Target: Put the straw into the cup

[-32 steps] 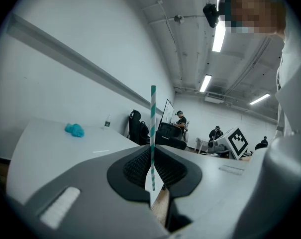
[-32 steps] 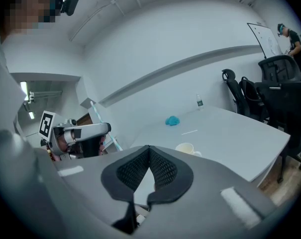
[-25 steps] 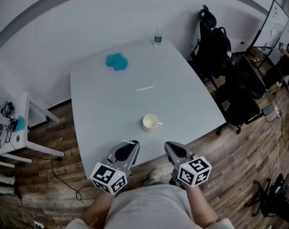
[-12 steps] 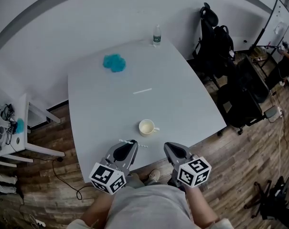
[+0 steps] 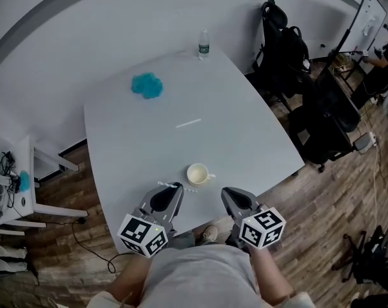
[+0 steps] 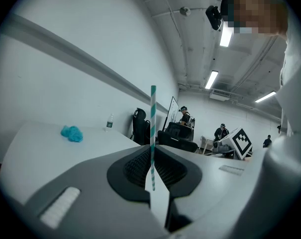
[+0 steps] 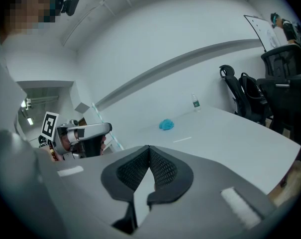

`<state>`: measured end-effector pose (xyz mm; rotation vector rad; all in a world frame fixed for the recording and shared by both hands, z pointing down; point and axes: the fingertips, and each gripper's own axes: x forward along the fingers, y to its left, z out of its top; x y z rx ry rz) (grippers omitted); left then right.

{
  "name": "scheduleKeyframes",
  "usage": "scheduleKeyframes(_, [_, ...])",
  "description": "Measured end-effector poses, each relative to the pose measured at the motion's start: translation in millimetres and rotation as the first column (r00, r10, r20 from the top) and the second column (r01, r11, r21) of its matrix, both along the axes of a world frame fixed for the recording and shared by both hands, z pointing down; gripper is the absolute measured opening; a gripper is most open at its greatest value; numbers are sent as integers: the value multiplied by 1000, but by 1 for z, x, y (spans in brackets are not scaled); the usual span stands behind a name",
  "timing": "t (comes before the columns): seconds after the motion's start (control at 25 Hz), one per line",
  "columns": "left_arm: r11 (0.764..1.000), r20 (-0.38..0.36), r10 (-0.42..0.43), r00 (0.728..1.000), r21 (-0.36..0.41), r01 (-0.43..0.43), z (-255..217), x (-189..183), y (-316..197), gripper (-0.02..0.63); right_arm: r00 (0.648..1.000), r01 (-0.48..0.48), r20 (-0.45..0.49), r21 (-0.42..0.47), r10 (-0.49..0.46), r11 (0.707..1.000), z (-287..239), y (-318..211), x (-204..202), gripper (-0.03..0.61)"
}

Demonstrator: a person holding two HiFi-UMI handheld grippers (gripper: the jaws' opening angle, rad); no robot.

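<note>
A cream cup point(image 5: 197, 174) with a handle on its right stands on the pale table point(image 5: 245, 127) near the front edge. My left gripper point(image 5: 174, 187) is just left of and in front of the cup, shut on a teal-and-white striped straw point(image 5: 183, 188). That straw point(image 6: 152, 128) stands upright between the jaws in the left gripper view. My right gripper point(image 5: 227, 193) hovers at the table's front edge right of the cup, shut with nothing held point(image 7: 149, 147). A second straw point(image 5: 188, 123) lies mid-table. Neither gripper view shows the cup.
A blue crumpled cloth point(image 5: 147, 85) lies at the far left of the table and a water bottle point(image 5: 203, 45) stands at its far edge. Black office chairs point(image 5: 280, 43) crowd the right side. A small white side table point(image 5: 14, 191) is to the left.
The head view has drifted, so the table sits slightly lower left. The left gripper with the straw has edged a little closer to the cup. The right gripper has hardly moved.
</note>
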<state>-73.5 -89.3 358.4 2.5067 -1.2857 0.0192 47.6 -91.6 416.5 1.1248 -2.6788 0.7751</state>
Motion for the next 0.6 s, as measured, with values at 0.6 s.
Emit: scheduleKeyframes(0.6, [999,23,22,999,-41,-21,21,-11,-45,41,999,-30,-17,-40,29,999,15,-32,-3,7])
